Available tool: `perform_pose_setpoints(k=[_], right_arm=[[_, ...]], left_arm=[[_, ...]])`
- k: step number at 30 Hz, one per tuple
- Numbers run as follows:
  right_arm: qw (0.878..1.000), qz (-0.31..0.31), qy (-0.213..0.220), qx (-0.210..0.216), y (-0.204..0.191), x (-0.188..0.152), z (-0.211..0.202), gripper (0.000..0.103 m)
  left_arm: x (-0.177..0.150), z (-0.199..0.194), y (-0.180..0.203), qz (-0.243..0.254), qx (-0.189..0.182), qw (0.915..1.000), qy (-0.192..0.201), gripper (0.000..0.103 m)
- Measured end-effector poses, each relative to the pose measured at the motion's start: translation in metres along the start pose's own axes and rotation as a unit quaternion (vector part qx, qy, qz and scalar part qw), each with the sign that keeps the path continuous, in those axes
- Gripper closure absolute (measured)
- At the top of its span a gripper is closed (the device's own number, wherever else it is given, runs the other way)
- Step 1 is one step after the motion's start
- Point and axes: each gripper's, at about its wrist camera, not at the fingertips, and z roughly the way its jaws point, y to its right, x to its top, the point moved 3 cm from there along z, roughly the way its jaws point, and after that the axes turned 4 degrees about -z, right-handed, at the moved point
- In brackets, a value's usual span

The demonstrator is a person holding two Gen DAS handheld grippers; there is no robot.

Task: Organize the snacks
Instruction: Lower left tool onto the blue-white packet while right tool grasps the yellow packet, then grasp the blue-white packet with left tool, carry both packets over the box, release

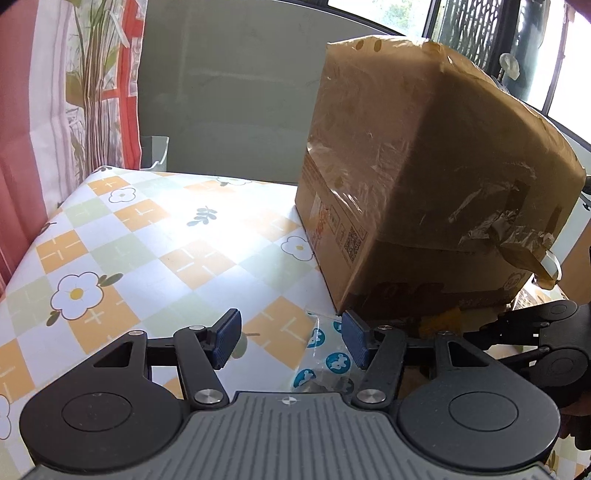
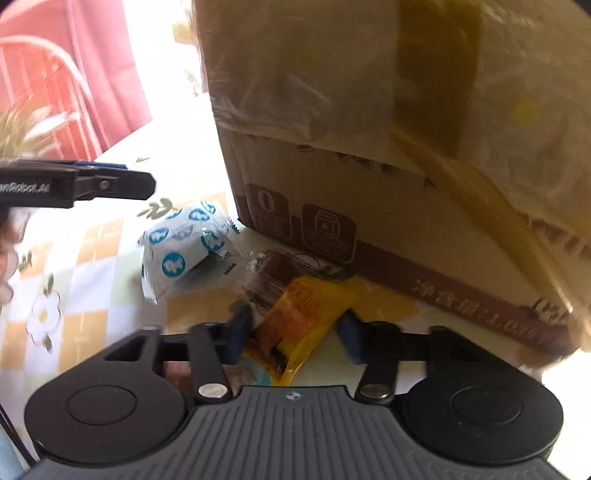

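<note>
A checked flower-print tablecloth (image 1: 155, 236), a red floral curtain (image 1: 92, 74) behind it, window bars (image 1: 476, 29) beyond

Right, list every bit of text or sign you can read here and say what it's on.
"...enRobot.AI": on the side of the left hand-held gripper, start cut off.
"0": in a dark square icon on the cardboard box.
Carton-shaped icon: beside it on the box.
QR code and label print on the box: too small to read.
Characters on the box's brown bottom band: blurred.
Blue-and-white snack packet: round emblems only.
</note>
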Motion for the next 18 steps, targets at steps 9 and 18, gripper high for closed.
perform_pose_setpoints(k=[9, 18], right_arm=[[0.998, 0.060, 0.018, 0.000, 0.033, -0.023, -0.019, 0.089], [0.996, 0.080, 0.042, 0.013, 0.047, -0.029, -0.036, 0.089]], left_arm=[[-0.009, 0.020, 0.021, 0.025, -0.012, 0.9993, -0.027, 0.036], [-0.023, 0.042, 0.032, 0.047, 0.010, 0.9972, -0.057, 0.035]])
